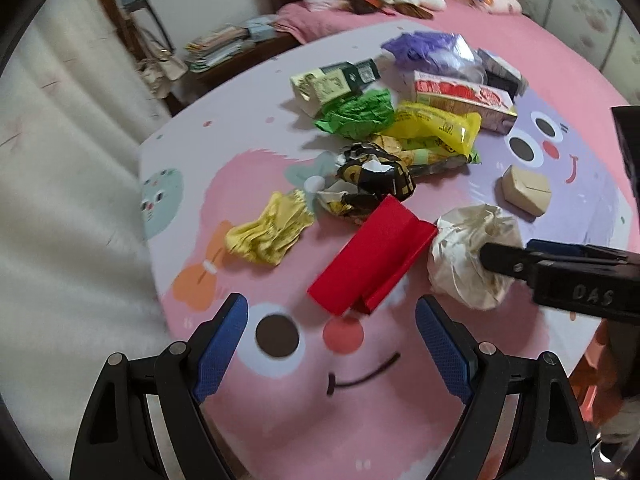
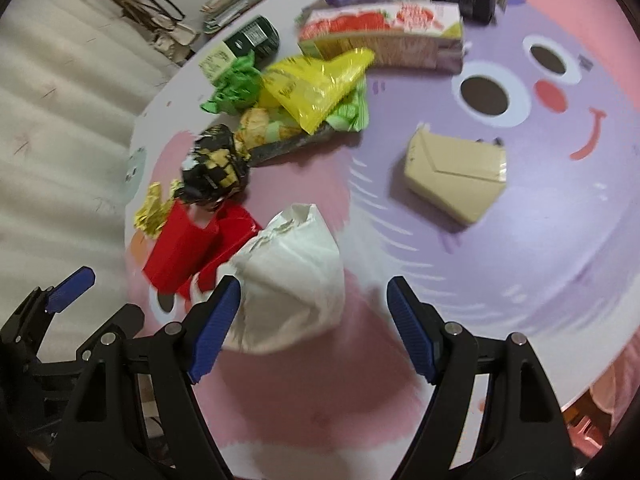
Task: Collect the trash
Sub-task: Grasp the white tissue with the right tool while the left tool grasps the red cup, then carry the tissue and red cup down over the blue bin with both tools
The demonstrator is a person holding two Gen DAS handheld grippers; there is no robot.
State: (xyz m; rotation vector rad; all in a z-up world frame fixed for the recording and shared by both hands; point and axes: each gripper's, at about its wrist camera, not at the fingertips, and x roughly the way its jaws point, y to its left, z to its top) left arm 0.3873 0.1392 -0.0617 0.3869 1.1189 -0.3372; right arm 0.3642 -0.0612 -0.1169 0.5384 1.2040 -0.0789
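Trash lies scattered on a round table covered by a cartoon mat [image 1: 280,412]. My left gripper [image 1: 332,344] hovers open just short of a red box [image 1: 372,256], with nothing between its fingers. My right gripper [image 2: 314,320] is open around a crumpled white paper ball [image 2: 292,272]; its left pad touches the paper and its right pad stands apart from it. In the left wrist view the right gripper [image 1: 494,260] reaches in from the right onto the paper ball [image 1: 460,256]. The red box [image 2: 188,248] lies just left of the ball.
Farther back lie a yellow wrapper [image 1: 268,232], a black-and-yellow wrapper [image 1: 372,184], a green crumpled wrapper [image 1: 356,114], a yellow bag [image 1: 436,126], a red-and-white carton [image 1: 464,100], a beige box [image 1: 524,192] and a purple bag [image 1: 428,50]. A pink bed [image 1: 520,40] stands behind.
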